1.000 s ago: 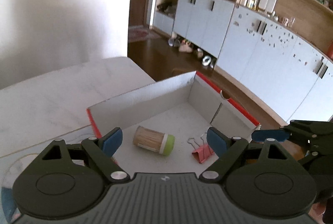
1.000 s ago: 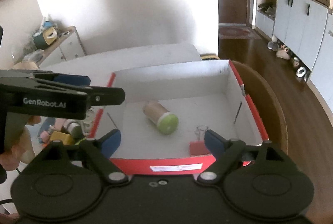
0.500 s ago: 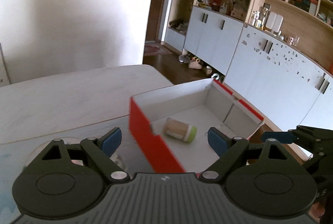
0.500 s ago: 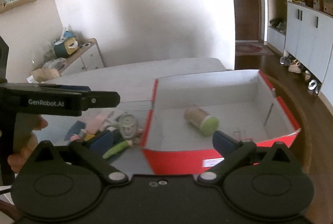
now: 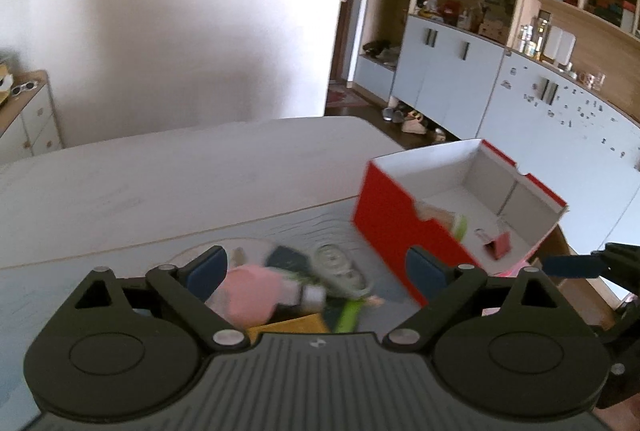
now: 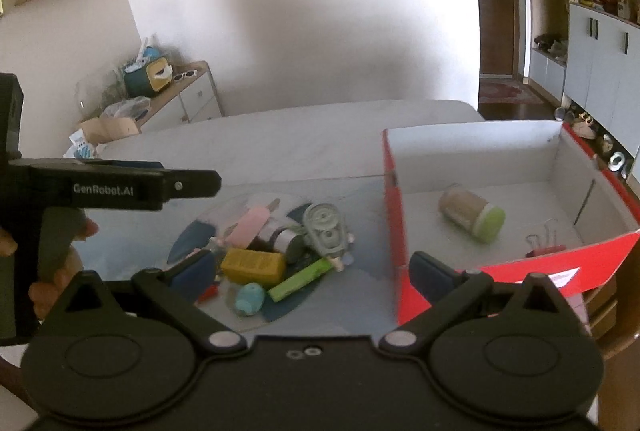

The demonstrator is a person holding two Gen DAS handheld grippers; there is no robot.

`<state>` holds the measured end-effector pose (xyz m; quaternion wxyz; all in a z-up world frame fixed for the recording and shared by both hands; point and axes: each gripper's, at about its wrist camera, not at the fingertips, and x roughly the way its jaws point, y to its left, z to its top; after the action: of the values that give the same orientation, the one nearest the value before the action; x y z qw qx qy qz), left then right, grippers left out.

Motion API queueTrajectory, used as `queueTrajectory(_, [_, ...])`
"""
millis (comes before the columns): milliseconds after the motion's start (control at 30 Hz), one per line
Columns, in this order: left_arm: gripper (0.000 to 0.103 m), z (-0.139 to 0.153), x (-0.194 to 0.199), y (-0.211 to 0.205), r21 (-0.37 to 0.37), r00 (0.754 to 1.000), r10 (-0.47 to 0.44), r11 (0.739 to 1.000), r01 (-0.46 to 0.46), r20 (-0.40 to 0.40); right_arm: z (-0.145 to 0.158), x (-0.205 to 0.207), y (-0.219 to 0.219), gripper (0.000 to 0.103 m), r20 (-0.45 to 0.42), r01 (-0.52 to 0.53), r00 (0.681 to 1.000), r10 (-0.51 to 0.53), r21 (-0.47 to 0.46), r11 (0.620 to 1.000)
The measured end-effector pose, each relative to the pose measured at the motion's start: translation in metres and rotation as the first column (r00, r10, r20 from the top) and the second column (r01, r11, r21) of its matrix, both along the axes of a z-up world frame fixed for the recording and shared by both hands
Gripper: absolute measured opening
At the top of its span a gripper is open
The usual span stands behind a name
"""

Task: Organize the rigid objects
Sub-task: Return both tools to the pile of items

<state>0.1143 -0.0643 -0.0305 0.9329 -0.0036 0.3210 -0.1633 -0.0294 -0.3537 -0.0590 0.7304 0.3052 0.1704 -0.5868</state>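
A heap of small rigid objects lies on the pale tabletop [image 6: 304, 147], on a round clear plate [image 6: 188, 243] just left of a red box [image 6: 394, 231]. In the right wrist view the heap holds a grey correction-tape dispenser [image 6: 327, 231] at its right edge, a pink flat piece [image 6: 250, 225] leaning at the back, a dark cylinder with a silver band [image 6: 286, 241] between them, a yellow block [image 6: 253, 265] in front, a green bar [image 6: 302, 279] lying slantwise toward the dispenser, and a light blue lump [image 6: 250, 298] nearest the camera. The left wrist view shows the same heap blurred, the pink piece [image 5: 248, 291] largest.

The red box has white inner walls and stands open. Inside it a toothpick jar with a green lid [image 6: 472, 217] lies on its side near the middle, and a pink binder clip [image 6: 546, 245] lies toward the near right corner, apart from the jar.

The right gripper [image 6: 310, 273] is above the near edge of the heap, its blue-padded jaws spread wide with nothing between them. The left gripper [image 5: 318, 269] is likewise wide apart and empty, over the heap; seen from the right wrist camera, it [image 6: 216, 185] reaches in from the left above the plate, held by a hand [image 6: 48, 263].
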Motion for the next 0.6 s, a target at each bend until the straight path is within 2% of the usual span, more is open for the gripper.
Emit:
queueTrajectory(200, [0.096,-0.016,0.010,0.040,-0.002,0.999,0.028,1.000,-0.028,-0.036,-0.011,0.031,-0.008,0.103,-0.014,0.027,1.000,-0.027,0.037,0.999])
queueTrajectory(333, [0.096,-0.030,0.021,0.061,-0.031,0.993,0.050,0.998,-0.053,-0.104,-0.021,0.051,-0.016,0.103,-0.036,0.039,0.999,-0.037,0.062,0.997])
queueTrajectory(600, [0.096,-0.064,0.036,0.089,0.028,0.987,0.075,0.997,-0.071,-0.143,-0.044,0.089,-0.033,0.102,-0.097,0.071,0.993,-0.060,0.112,0.991])
